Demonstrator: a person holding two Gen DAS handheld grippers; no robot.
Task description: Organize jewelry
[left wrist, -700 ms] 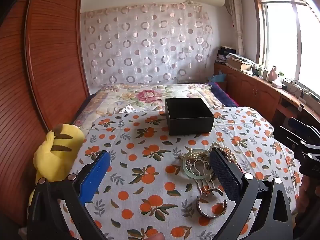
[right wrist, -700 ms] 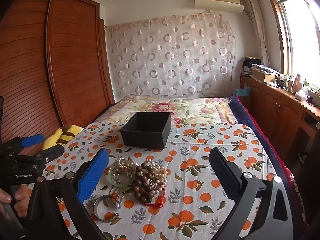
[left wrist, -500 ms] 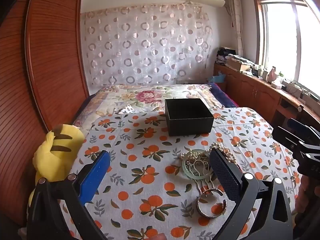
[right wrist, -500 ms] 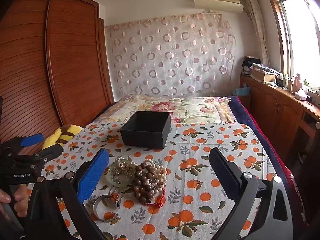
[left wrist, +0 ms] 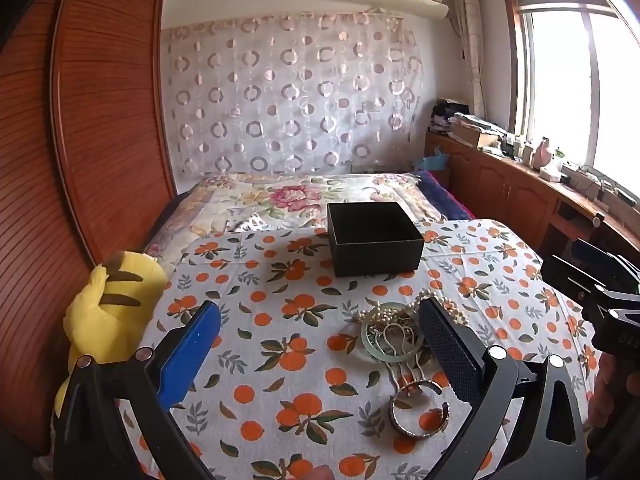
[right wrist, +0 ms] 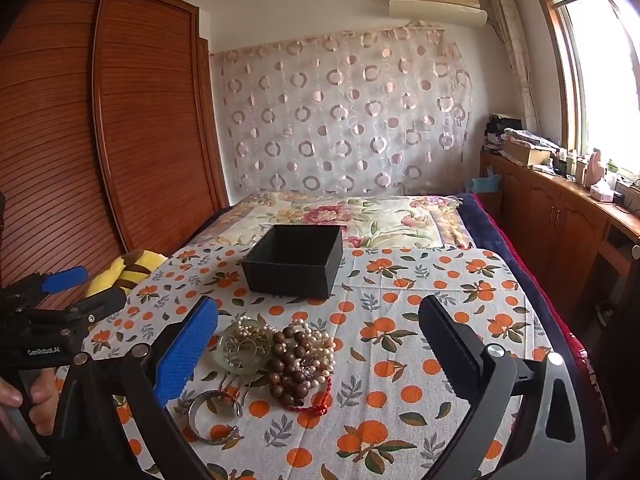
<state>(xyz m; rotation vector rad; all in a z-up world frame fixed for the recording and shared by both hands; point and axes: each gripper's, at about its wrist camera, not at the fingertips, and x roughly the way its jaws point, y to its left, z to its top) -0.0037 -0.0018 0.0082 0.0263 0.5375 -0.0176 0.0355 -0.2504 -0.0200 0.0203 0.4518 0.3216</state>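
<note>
An open black box [left wrist: 374, 236] [right wrist: 294, 260] stands on the orange-print cloth [left wrist: 280, 320]. Nearer lies a jewelry pile: a pale green bangle [left wrist: 390, 338] [right wrist: 236, 354], pearl strands [left wrist: 448, 308] [right wrist: 320, 344], brown wooden beads [right wrist: 288, 364], a metal hair comb [left wrist: 400, 364] and a silver cuff bracelet [left wrist: 418, 414] [right wrist: 210, 416]. My left gripper [left wrist: 318, 344] is open and empty, its right finger beside the bangle. My right gripper [right wrist: 318, 344] is open and empty, hovering over the pile. Each gripper shows at the other view's edge: the left gripper [right wrist: 60, 300] and the right gripper [left wrist: 600, 280].
A yellow plush toy [left wrist: 108, 312] sits at the cloth's left edge by the wooden wardrobe [left wrist: 80, 160]. A floral bedspread [left wrist: 300, 196] lies behind the box. Wooden cabinets [right wrist: 560, 220] with clutter run along the right under the window.
Both grippers have drifted slightly; the scene shifts a little in each view. Jaws stay open and no jewelry has moved.
</note>
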